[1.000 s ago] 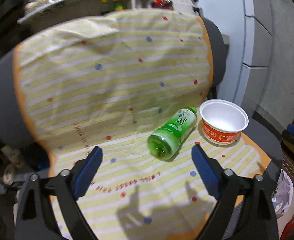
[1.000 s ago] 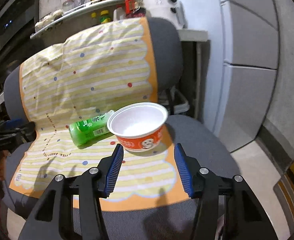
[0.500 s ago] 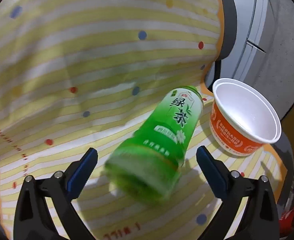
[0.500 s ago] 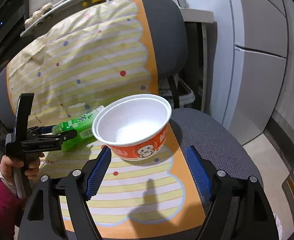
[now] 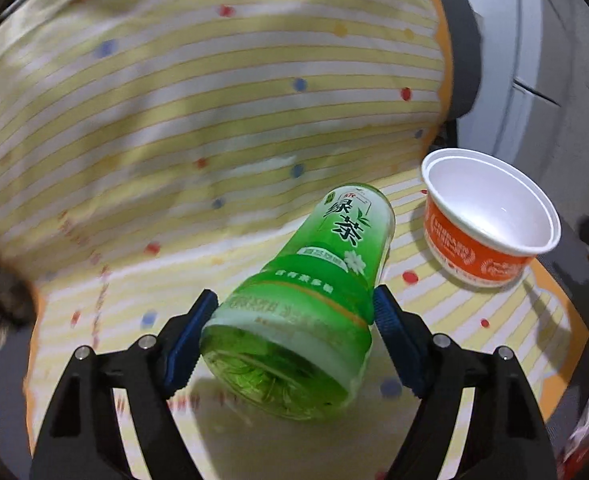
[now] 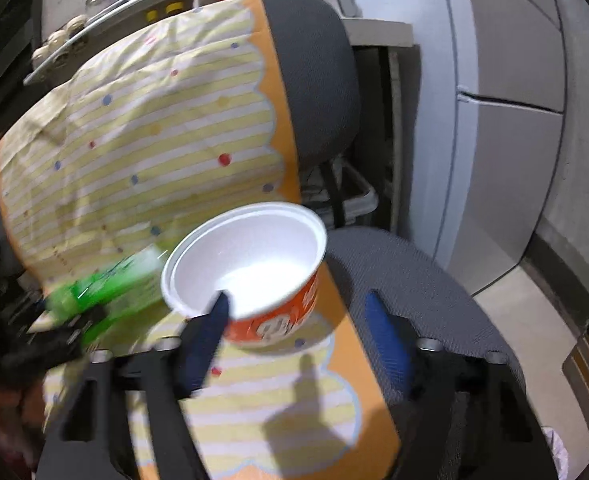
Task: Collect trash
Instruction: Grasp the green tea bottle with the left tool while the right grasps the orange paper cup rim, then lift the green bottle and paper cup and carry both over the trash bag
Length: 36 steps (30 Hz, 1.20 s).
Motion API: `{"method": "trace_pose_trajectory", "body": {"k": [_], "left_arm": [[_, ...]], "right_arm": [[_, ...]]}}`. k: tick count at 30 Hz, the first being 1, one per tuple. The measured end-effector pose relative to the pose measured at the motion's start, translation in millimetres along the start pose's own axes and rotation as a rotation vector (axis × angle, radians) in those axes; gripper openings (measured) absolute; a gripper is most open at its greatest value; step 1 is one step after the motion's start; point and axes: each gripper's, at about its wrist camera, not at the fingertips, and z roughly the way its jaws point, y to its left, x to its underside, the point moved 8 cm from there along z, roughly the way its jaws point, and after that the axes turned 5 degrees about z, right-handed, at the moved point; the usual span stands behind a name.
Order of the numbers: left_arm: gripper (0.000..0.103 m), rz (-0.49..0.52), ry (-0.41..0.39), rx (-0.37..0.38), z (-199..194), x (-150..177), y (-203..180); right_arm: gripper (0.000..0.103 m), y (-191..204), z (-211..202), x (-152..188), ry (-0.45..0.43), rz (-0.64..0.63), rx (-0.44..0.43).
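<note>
A grey office chair (image 6: 406,280) is carrying a yellow-and-white striped cover (image 5: 198,120) with coloured dots and an orange scalloped edge, draped over its back and seat. A row of small red letters is running along the cover, too blurred to read.

On the seat, a green tea bottle (image 5: 318,280) is lying on its side, its long axis running from the camera toward the backrest: the base is facing the left wrist camera and the neck end is pointing away and slightly right. Its label is showing the Chinese characters 绿茶 in green, a small white flower, and lines of finer print too small to read.

Just right of the bottle, apart from it, an orange instant-noodle bowl (image 5: 490,224) is standing upright, white inside, with white print that is illegible.

The left gripper (image 5: 294,316) is clamping the bottle near its base, both blue pads pressing its sides.

The right gripper (image 6: 298,316) is spread wide; its left finger (image 6: 210,320) is overlapping the bowl's near rim, the other standing off to the right.
</note>
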Motion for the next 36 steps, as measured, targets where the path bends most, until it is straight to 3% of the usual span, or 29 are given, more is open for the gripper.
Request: {"method": "trace_pose_trajectory", "body": {"k": [1,7,10,14,22,27,31,34,36], "left_arm": [[0.077,-0.019,-0.004,-0.002,-4.9,4.1,1.4],[0.077,-0.069,-0.024,0.005,-31.8,27.9,-4.8],[0.077,-0.056,-0.023,-0.005,-36.3,32.7,-12.2],[0.077,-0.049,-0.007,-0.001,-41.8,43.2,-22.9],[0.077,-0.059,-0.016,0.008,-73.3,76.0,-43.2],[0.077,-0.063,-0.026,0.014,-90.6,92.6,-54.0],[0.077,-0.059,-0.025,0.028,-99.2,98.9,-64.9],[0.088,-0.041,-0.037,0.053,-101.4,95.0,-73.9],[0.088,-0.020,-0.039,0.073,-99.8,90.1,-81.8]], "right_arm": [[0.052,-0.2,4.3,-2.4,0.003,0.009,-0.001],[0.051,-9.8,48.9,-10.7,0.084,0.111,0.019],[0.022,-14.1,49.7,-2.8,0.122,0.167,-0.023],[0.008,-21.8,14.9,7.9,0.095,0.175,-0.037],[0.005,-47.0,-78.3,50.4,0.079,0.200,-0.065],[0.005,-62.4,-114.4,75.2,0.089,0.264,-0.109],[0.005,-65.7,-125.9,83.7,0.088,0.279,-0.127],[0.005,-68.3,-120.2,81.5,0.092,0.282,-0.120],[0.006,-71.1,-113.3,77.4,0.093,0.289,-0.106]]}}
